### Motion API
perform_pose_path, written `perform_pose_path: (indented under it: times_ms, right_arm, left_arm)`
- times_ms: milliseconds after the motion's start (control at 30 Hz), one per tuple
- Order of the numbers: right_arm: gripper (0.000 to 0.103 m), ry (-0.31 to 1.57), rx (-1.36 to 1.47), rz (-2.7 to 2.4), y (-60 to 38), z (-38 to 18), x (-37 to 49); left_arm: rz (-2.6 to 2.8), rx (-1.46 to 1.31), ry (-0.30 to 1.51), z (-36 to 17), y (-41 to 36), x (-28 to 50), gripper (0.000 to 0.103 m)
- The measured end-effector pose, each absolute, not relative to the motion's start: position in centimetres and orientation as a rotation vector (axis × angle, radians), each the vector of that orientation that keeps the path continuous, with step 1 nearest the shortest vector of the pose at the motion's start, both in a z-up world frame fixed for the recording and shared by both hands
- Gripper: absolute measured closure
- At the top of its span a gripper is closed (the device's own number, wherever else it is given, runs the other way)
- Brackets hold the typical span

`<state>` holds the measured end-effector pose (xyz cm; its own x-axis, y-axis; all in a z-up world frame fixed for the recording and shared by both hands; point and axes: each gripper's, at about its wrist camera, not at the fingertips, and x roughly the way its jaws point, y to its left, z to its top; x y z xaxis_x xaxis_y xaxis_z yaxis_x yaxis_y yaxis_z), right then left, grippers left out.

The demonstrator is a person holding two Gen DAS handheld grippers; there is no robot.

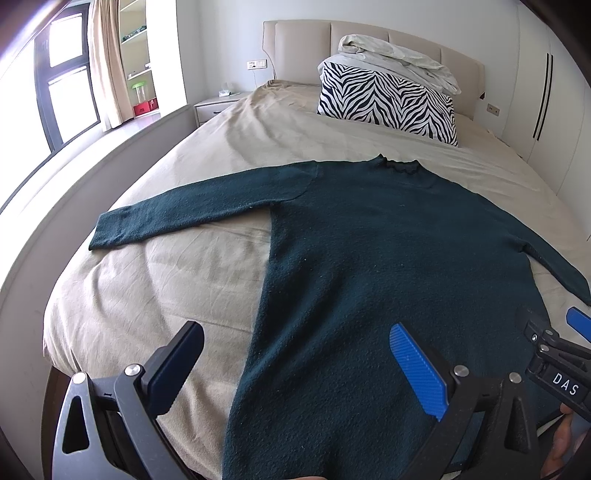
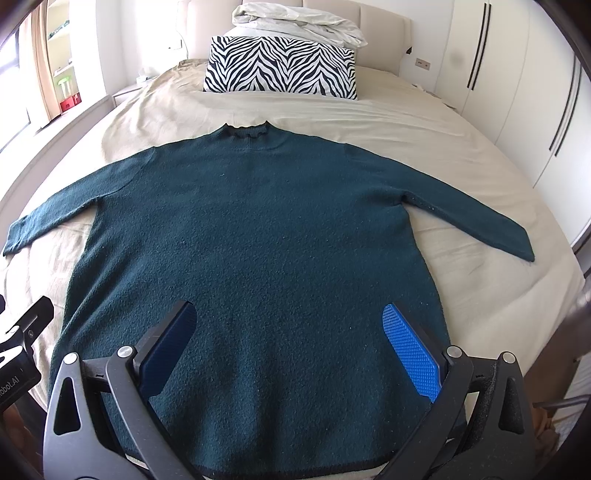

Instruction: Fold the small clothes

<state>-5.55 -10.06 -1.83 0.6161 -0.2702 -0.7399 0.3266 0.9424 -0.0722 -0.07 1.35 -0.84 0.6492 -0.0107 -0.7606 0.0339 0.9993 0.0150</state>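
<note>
A dark teal long-sleeved sweater (image 2: 255,236) lies flat and spread out on the beige bed sheet (image 2: 424,125), collar toward the headboard, both sleeves stretched out sideways. It also shows in the left wrist view (image 1: 369,258). My left gripper (image 1: 295,354) is open and empty, over the sweater's lower left edge. My right gripper (image 2: 288,332) is open and empty, over the sweater's lower middle near the hem. The right gripper's body shows at the right edge of the left wrist view (image 1: 561,354).
A zebra-print pillow (image 2: 280,68) with a crumpled white duvet (image 2: 299,22) on top stands at the headboard. A nightstand (image 1: 214,105) and window are on the left. White wardrobe doors (image 2: 517,92) run along the right.
</note>
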Motion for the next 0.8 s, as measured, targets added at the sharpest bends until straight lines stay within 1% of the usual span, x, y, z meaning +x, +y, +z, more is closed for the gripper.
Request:
perform_pose_path:
  times_ms: [800]
  right_arm:
    - [0.000,0.848,0.061,-0.344,-9.79,-2.25,-5.54]
  left_arm:
    - [-0.017,0.019,0.869,-1.26,1.83,-0.69,0.000]
